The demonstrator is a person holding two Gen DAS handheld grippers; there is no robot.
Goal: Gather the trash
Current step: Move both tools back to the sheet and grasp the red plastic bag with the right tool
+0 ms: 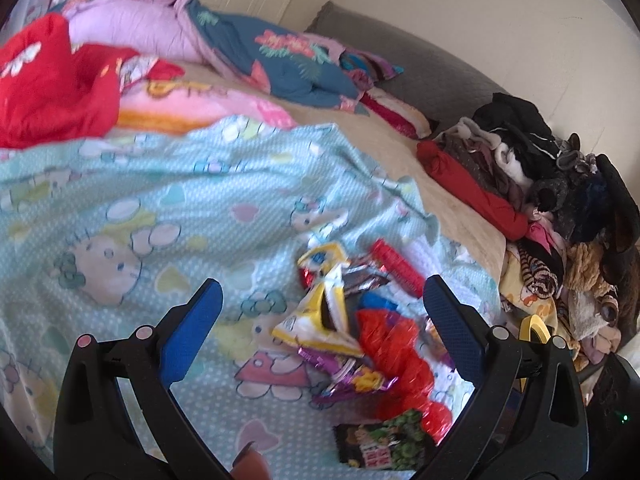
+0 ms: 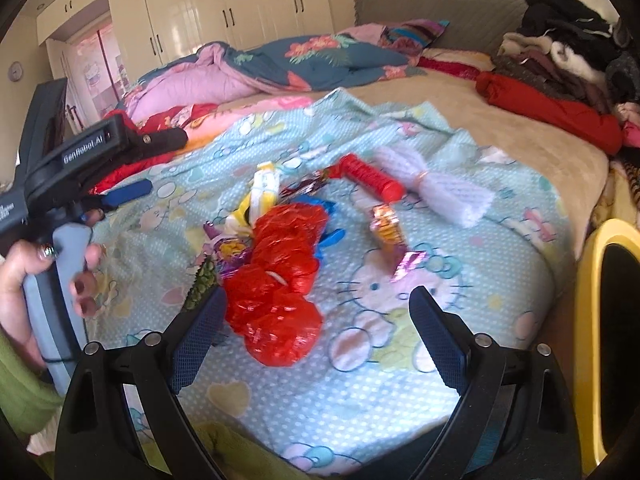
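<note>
While both grippers' jaws gape empty, the right gripper should pinch the red bag at a bunched fold.

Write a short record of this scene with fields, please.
place: bed with light-blue cartoon-print blanket
trash: crumpled red plastic bag, yellow-white snack wrapper, red ribbed tube, dark green-printed packet
bin: yellow-rimmed bin, at bed edge
left tool: open, empty
right tool: open, empty

You have on bed: one red plastic bag, one red tube, one white tissue bundle, several crumpled wrappers.
</note>
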